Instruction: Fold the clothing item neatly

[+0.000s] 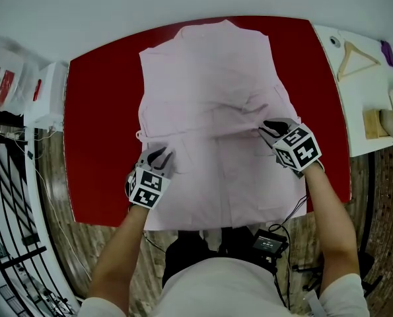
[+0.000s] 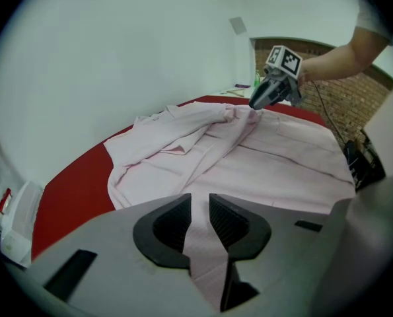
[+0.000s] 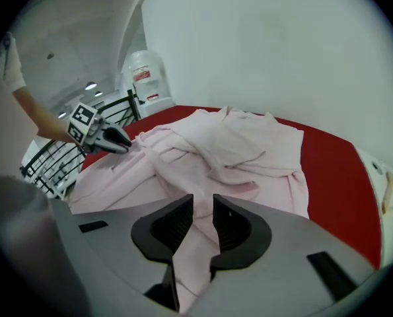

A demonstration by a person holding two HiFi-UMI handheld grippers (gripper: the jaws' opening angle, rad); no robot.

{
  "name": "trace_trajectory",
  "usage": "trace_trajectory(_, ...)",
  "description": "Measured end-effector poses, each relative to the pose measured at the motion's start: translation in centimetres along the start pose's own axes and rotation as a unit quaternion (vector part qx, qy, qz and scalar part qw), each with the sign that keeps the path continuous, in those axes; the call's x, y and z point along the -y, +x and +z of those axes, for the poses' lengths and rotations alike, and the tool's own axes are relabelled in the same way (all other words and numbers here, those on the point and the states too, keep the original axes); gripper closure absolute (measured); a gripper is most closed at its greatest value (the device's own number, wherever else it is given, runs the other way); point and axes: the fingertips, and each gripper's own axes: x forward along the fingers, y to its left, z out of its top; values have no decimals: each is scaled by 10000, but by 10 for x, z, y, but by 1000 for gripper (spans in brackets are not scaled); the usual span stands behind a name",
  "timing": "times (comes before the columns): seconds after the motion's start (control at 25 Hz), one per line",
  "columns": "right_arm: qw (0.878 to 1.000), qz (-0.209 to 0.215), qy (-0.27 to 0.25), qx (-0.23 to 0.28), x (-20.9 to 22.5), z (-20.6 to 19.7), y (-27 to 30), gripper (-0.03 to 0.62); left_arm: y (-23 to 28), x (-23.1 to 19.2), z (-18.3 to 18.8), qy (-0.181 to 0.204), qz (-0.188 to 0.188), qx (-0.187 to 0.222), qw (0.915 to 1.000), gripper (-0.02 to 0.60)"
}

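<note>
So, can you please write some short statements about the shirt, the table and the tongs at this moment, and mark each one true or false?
1. A pink shirt lies on a red table. True.
2. The left tongs are empty. False: shirt cloth is pinched between them.
3. A wooden hanger lies on the white surface beside the table. True.
4. The right tongs hover over bare red table. False: they grip a fold of the shirt.
5. The shirt is already folded into a small square. False: it is mostly spread out.
</note>
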Motion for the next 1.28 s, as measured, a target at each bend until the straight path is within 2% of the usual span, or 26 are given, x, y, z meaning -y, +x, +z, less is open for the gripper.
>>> trace_trajectory(0.12, 9983, 385, -339, -274, -13, -11, -4, 514, 1, 3, 2, 3, -46, 34, 10000, 497)
trace_trajectory(0.2, 9987, 341, -298, -240, -12, -13, -5, 507, 2, 2, 6, 20, -60, 93, 9999, 497)
trace_trajectory(0.24, 9997, 202, -69, -137, -5, -11, -4, 508, 3, 2, 9, 44, -64, 132, 9999, 497)
trace_trajectory(0.32, 9968, -139, 779, 128, 17, -7, 0, 508, 7, 3, 16, 126, -79, 188, 9997, 497)
trace_trajectory(0.44, 9742, -513, 2181, 290, 45, -6, 12, 508, 17, 5, 22, 296, -121, 143, 9994, 497)
trace_trajectory(0.56, 9559, -780, 2830, -60, 54, -17, 25, 508, 28, 6, 20, 365, -185, 5, 9992, 497)
trace_trajectory(0.68, 9524, -860, 2903, -344, 55, -23, 32, 514, 34, 8, 17, 380, -266, -81, 9989, 497)
trace_trajectory(0.92, 9373, -578, 3430, -215, 52, -20, 31, 525, 37, 10, 13, 374, -359, -131, 9986, 497)
trace_trajectory(1.12, 9413, -604, 3306, -311, 52, -22, 33, 571, 39, 11, 13, 356, -407, -128, 9985, 497)
trace_trajectory(1.28, 9466, -764, 3126, -217, 62, -18, 23, 576, 39, 11, 13, 360, -438, -95, 9983, 497)
